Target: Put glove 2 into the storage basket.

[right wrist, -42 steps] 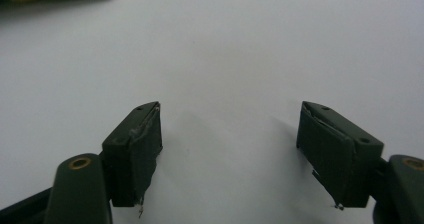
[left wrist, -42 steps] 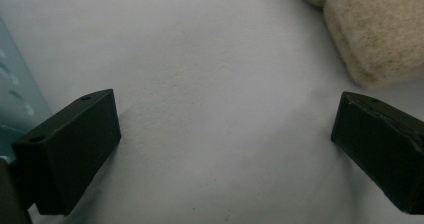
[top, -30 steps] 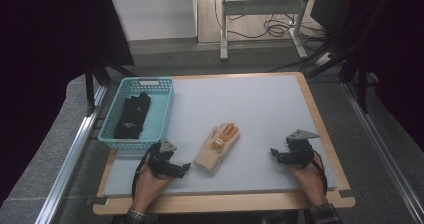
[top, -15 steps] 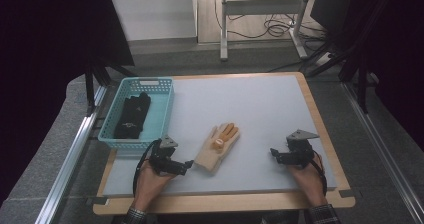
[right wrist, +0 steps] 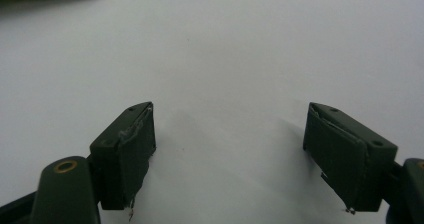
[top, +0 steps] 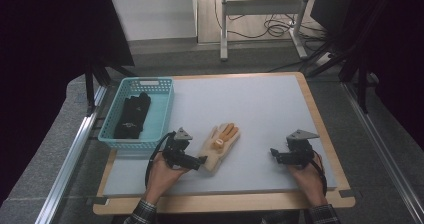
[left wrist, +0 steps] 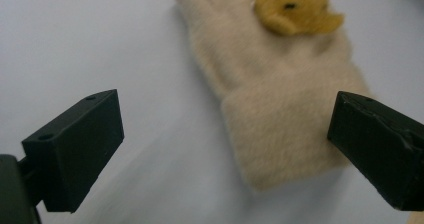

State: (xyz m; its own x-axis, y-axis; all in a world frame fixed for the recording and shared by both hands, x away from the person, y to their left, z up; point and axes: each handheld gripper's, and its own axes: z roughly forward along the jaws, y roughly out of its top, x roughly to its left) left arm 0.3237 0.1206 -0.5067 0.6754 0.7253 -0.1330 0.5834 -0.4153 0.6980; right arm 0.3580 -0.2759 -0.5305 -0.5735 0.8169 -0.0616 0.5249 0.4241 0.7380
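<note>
Grey floor runs all around a wooden desk (top: 320, 134) with a pale grey mat on top, and it sits in the middle of the high view. Behind it, at the top of the frame, thin metal legs and dark cables stand by a white wall.

A soft cream woolly glove with orange-yellow fingers (top: 220, 146) lies flat on the mat, a bit below the middle of the frame. Its fingers point up and to the right, and its thick cuff points down and to the left.

The left hand-held gripper (top: 197, 160) is low and left of the middle, right at the glove's cuff. In the left gripper view (left wrist: 225, 149) its two black jaws are wide apart, one on each side of the cuff (left wrist: 280, 134). They are not squeezing it.

The right hand-held gripper (top: 274, 153) is at the lower right, well apart from the glove. In the right gripper view (right wrist: 227, 151) its jaws are spread open over bare mat, with nothing between them.

A light blue plastic basket with holes (top: 162, 101) sits at the left side of the desk. A black glove (top: 132, 115) lies inside it.
</note>
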